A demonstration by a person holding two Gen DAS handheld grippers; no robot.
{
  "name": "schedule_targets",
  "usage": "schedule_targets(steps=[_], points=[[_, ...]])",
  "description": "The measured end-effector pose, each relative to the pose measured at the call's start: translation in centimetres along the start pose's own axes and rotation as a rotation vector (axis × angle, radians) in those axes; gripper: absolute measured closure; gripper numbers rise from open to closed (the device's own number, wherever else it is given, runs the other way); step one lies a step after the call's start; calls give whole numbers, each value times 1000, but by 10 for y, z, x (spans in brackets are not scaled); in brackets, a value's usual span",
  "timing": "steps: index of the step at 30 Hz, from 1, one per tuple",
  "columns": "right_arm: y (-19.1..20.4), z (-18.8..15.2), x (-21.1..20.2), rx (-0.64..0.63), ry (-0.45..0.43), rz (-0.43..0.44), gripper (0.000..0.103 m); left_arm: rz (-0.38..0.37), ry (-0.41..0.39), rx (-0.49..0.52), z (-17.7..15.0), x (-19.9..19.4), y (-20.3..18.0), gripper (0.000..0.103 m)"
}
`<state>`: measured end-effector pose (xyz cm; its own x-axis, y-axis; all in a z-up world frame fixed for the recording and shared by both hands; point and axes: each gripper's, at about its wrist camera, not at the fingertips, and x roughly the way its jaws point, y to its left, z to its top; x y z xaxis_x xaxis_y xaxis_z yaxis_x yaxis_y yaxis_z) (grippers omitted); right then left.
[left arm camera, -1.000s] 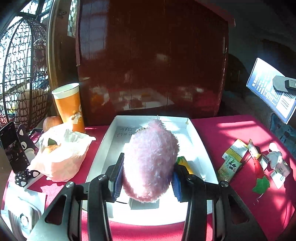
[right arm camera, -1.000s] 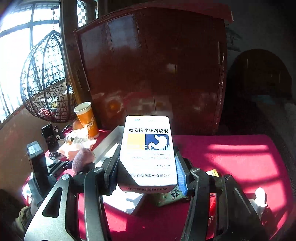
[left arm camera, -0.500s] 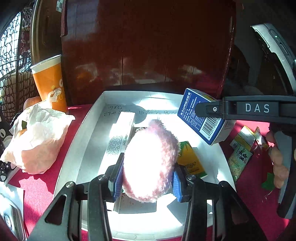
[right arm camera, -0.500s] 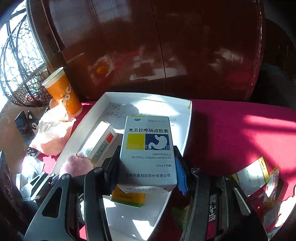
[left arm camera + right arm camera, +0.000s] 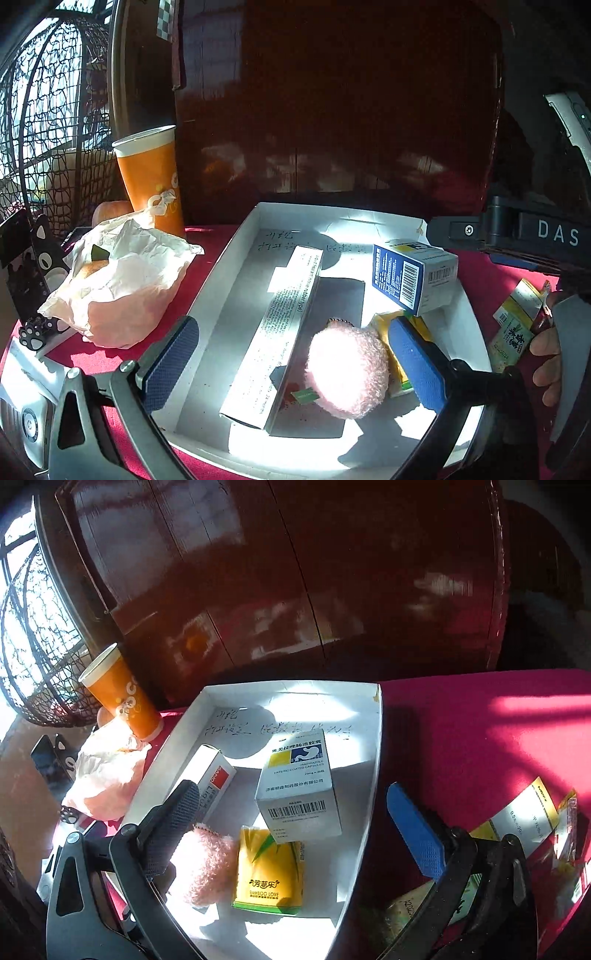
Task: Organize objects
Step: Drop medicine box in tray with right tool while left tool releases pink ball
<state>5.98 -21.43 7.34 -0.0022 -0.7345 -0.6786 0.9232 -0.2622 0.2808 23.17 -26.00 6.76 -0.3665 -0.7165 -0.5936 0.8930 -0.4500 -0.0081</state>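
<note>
With both sets of jaws just sprung apart, my left gripper (image 5: 291,362) holds nothing; the pink plush ball (image 5: 347,373) lies loose between its pads, nearer the right one, on the floor of the white tray (image 5: 236,258) toward the near edge. My right gripper (image 5: 295,834) is likewise wide and empty, and the omeprazole box (image 5: 299,794) it frames lies in the tray's middle, barcode end toward me. A yellow bamboo tissue pack (image 5: 269,871) lies between plush and box, its far end under the box. A long white tube carton (image 5: 280,332) lies along the tray's left side. On the red tablecloth (image 5: 461,738), an orange paper cup (image 5: 151,177) and a crumpled paper bag (image 5: 122,284) sit left of the tray; sachets (image 5: 524,816) lie to the tray's right.
</note>
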Motion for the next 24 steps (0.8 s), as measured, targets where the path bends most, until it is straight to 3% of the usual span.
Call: schedule_targets(steps=[5,14,24], points=[[-1,-7,-41,38,-68,50,0,11,-14,-23,1,-10,6,0],[-9,-38,-90,98,-85,160,0,17,-33,-5,1,-23,-2,0],[-43,-68,-123,193,-93,178,0,13,-60,45,0,-37,-22,0]])
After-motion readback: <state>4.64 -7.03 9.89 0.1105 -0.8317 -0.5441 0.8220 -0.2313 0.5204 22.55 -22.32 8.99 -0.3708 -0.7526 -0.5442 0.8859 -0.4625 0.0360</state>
